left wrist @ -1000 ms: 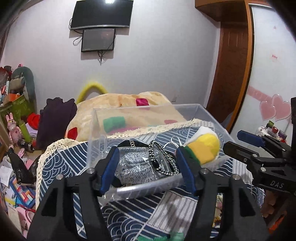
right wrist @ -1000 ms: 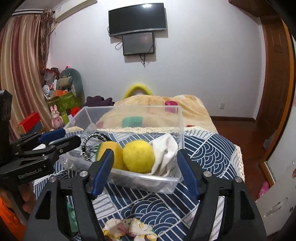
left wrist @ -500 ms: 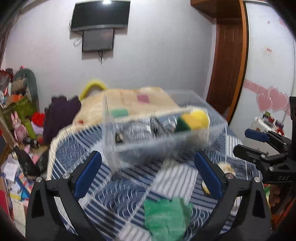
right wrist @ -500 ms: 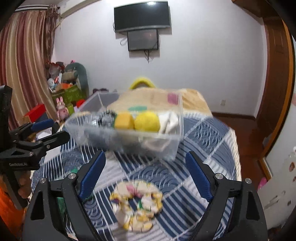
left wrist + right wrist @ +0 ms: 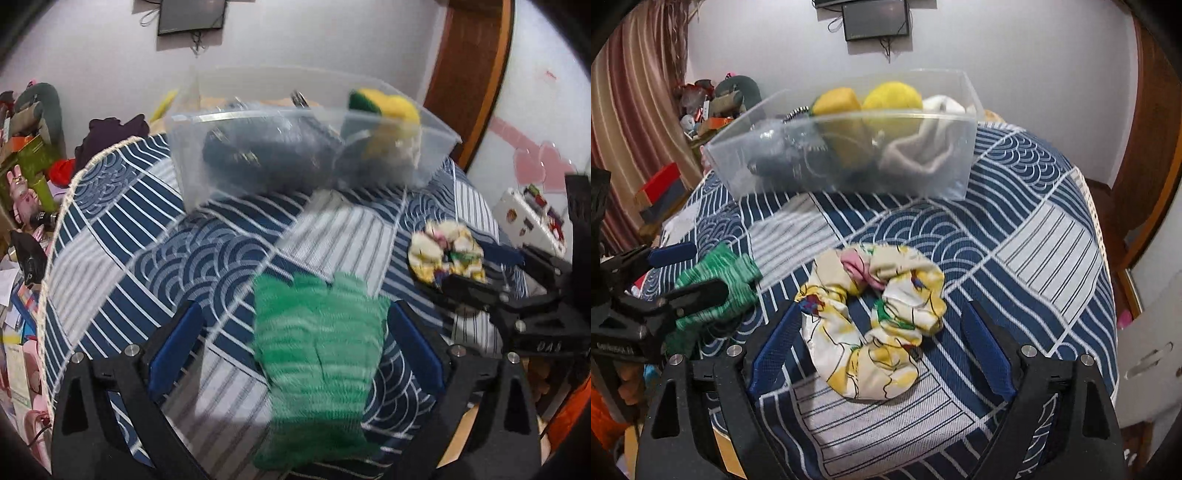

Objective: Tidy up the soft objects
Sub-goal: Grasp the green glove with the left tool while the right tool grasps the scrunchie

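Observation:
A green knit glove (image 5: 317, 354) lies on the blue patterned tablecloth (image 5: 207, 258). My left gripper (image 5: 295, 339) is open with its jaws on either side of the glove. A floral scrunchie (image 5: 875, 317) lies on the cloth, and my right gripper (image 5: 882, 339) is open around it. The glove also shows in the right wrist view (image 5: 716, 284), and the scrunchie in the left wrist view (image 5: 445, 254). A clear plastic bin (image 5: 846, 147) at the far side holds a yellow ball (image 5: 892, 98), a yellow sponge (image 5: 836, 105), white cloth (image 5: 923, 151) and dark items.
The table's right edge has lace trim (image 5: 1093, 206). A wooden door (image 5: 469, 74) stands at the right. Clutter and toys (image 5: 26, 147) fill the floor at the left. A bed (image 5: 166, 107) lies behind the bin.
Both grippers have pulled back from the bin and dropped toward the cloth. Both have opened wider. The left now straddles the glove, the right the scrunchie.

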A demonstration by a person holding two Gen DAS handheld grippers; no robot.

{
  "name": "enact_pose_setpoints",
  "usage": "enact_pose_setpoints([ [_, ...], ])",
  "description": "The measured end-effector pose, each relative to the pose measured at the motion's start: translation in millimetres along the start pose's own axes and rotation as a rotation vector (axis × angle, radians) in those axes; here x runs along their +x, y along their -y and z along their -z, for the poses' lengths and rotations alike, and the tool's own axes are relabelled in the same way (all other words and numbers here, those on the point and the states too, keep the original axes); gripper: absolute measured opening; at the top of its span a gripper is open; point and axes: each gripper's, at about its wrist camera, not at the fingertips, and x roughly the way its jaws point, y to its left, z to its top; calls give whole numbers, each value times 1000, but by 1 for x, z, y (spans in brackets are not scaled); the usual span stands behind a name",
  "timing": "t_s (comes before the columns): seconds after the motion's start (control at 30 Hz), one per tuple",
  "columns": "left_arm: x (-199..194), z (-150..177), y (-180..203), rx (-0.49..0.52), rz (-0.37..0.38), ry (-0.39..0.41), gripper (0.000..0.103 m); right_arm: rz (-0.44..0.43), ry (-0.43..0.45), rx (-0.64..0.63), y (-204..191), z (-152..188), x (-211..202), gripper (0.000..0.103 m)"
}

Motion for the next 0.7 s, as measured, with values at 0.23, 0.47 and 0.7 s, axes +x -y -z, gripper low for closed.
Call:
enact_pose_setpoints([
  [0.23,0,10,3,17,35,6,92,-28,6,-10,0,4,0,41],
  [0.47,-6,6,-5,8,47,32,38,-48,30,-29,-3,5,-6,14],
  [0.7,-26,-8,-13,18,3,118,33,-43,114,-28,-4,-7,-24,14],
])
